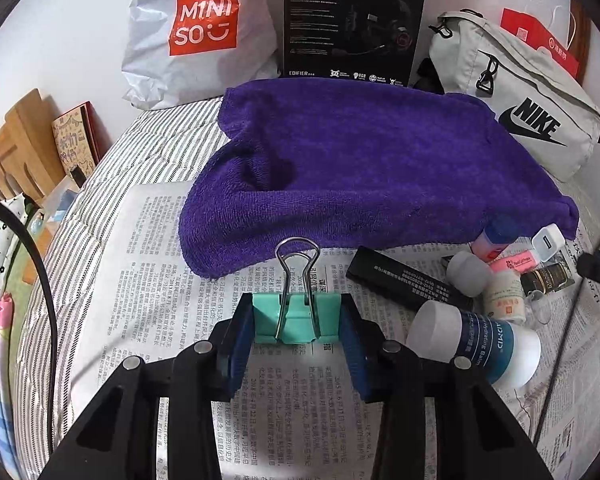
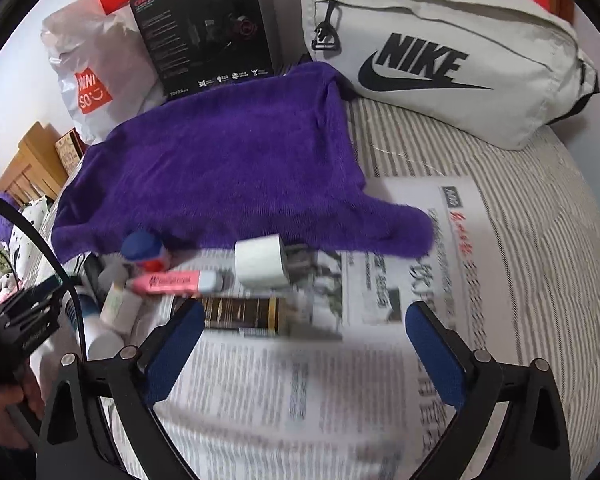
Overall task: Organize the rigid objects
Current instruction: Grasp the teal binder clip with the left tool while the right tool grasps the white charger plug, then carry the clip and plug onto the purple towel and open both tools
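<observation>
A striped bedcover (image 1: 156,148) lay under a sheet of newspaper (image 1: 148,264), with a purple towel (image 1: 360,168) spread behind it. My left gripper (image 1: 296,332) pinched a green binder clip (image 1: 296,318) over the paper, its pads pressed on both sides. To the right, past a heap of small bottles (image 1: 500,304), I kept my right gripper (image 2: 304,328) spread wide near a dark tube (image 2: 244,314), holding nothing.

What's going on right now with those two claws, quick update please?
Left gripper clamped on green binder clip. Right gripper open, empty, above newspaper. Brown-and-gold tube lies just ahead. Nothing in the way.
</observation>
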